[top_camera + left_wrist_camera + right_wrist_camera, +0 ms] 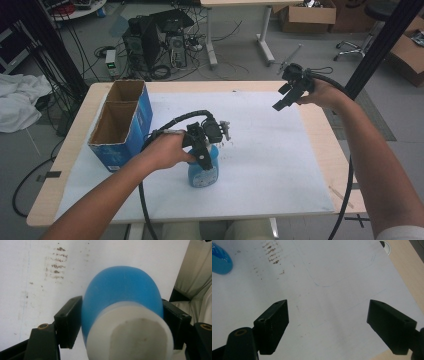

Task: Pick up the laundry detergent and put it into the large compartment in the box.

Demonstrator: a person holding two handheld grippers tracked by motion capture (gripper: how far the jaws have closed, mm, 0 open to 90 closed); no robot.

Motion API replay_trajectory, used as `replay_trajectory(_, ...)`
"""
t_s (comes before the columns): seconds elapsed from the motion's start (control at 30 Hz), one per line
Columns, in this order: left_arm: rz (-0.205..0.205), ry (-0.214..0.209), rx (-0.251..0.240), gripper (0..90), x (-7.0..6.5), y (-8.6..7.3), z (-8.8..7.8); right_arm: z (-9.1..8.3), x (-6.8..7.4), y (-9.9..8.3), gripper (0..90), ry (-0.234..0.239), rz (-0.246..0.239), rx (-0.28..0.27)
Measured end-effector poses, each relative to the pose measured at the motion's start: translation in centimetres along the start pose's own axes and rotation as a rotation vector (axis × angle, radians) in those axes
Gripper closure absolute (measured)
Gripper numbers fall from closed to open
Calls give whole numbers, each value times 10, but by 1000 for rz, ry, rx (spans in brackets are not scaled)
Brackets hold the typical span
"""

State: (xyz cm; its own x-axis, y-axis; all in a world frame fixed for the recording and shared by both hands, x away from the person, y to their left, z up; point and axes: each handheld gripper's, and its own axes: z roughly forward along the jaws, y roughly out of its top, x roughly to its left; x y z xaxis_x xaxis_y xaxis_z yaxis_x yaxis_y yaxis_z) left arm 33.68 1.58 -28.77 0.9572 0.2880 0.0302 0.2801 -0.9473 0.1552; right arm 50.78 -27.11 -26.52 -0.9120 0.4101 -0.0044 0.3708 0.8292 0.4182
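- White sheet covers the bench [310, 95]; a blue bottle [203, 172] stands upright near its front.
- Left gripper [121, 322] comes from above, jaws closed on the bottle's sides.
- Right gripper [286, 95] hovers well apart, jaws open, empty.

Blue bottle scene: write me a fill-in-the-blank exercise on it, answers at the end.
1. The left gripper has its jaws on either side of a bottle coloured ____.
2. The bottle's cap is ____.
3. The right gripper has its jaws ____, with nothing between them.
4. The box stands on the table's ____ side in the high view.

Answers: blue; white; open; left
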Motion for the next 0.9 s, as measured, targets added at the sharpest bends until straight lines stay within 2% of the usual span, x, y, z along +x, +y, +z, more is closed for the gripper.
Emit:
replay_trajectory(0.2, -1, 5, -10, 306, 0, 0, 0, 1, 0, 0, 178, 0, -1, 3)
replay_trajectory(0.9, 33, 17, -24, 371, -2, -1, -3, 2, 2, 2, 181, 6, -8, 1)
